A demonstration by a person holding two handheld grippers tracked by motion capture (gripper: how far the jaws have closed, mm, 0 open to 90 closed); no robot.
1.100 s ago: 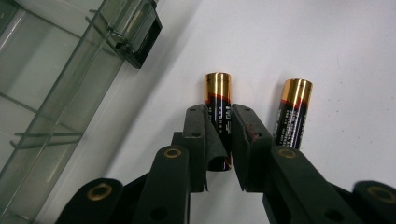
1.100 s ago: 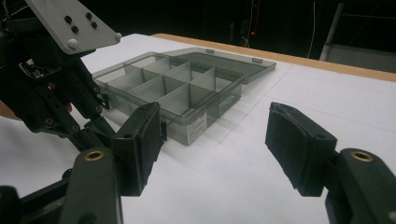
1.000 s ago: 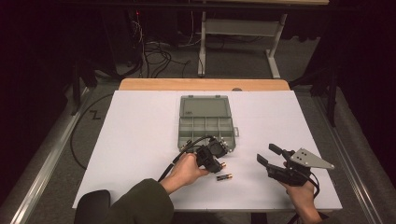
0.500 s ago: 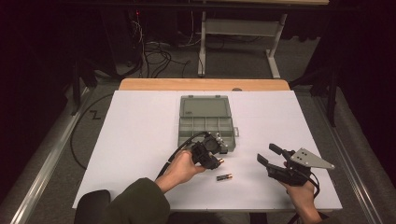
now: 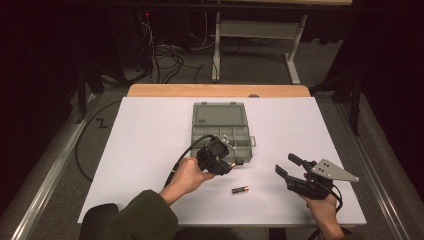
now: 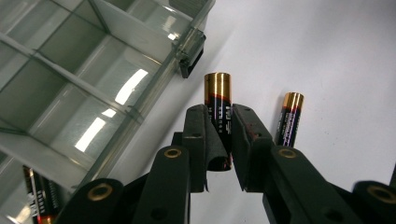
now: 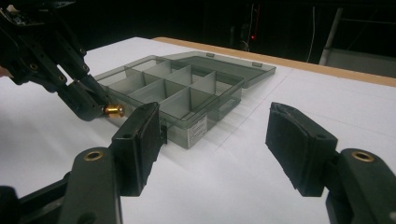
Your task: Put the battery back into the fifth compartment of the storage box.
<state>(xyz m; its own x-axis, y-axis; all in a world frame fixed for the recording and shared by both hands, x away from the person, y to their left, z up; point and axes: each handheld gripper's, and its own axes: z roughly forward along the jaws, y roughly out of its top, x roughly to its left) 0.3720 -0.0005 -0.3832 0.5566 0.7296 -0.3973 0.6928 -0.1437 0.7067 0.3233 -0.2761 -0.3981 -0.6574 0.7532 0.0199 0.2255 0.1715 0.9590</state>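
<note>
My left gripper (image 5: pixel 226 166) (image 6: pixel 218 133) is shut on a black-and-gold battery (image 6: pixel 218 100) and holds it just off the near right corner of the open compartment box (image 5: pixel 220 132) (image 6: pixel 84 74) (image 7: pixel 187 91). The battery's gold tip (image 7: pixel 113 110) sticks out of the left gripper's jaws in the right gripper view. A second battery (image 5: pixel 240 190) (image 6: pixel 289 119) lies on the white table (image 5: pixel 145 145) in front of the box. My right gripper (image 5: pixel 287 168) (image 7: pixel 212 142) stands open at the near right, nothing between its jaws.
The box's lid (image 5: pixel 218 114) lies folded back toward the far edge. Another battery (image 6: pixel 37 198) rests in a near compartment. Cables (image 5: pixel 165 55) and a desk frame (image 5: pixel 260 35) stand on the floor beyond the table.
The left gripper has risen with the battery and moved a little toward the box's near right corner. The right gripper has kept still.
</note>
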